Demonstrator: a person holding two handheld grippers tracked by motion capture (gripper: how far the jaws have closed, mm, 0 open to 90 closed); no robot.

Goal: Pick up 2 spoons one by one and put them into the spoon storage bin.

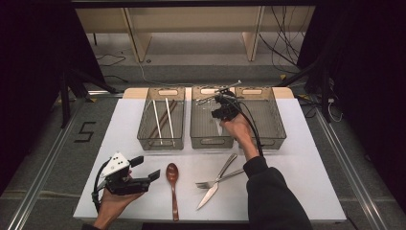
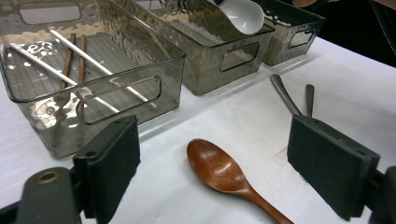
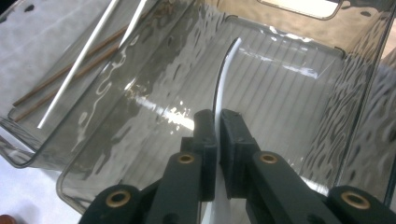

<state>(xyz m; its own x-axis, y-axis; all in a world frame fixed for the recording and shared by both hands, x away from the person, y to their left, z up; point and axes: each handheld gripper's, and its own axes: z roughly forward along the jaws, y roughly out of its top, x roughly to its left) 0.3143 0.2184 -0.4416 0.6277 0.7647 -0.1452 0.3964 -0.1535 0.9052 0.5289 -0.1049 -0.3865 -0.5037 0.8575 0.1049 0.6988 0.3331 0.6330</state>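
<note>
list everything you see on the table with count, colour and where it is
clear smoky plastic bins: three, grey-tinted, in a row at the table's far side
white chopsticks: two, white, in the left bin
brown wooden chopsticks: two, brown, in the left bin
white ceramic spoon: one, white, over the middle bin, held by its edge
brown wooden spoon: one, brown, on the table at the near side
metal knife: one, silver, right of the wooden spoon
metal fork: one, silver, crossing the knife
white table: one, white
left tool: open, low over the table near the wooden spoon
right tool: shut on the white ceramic spoon
</note>
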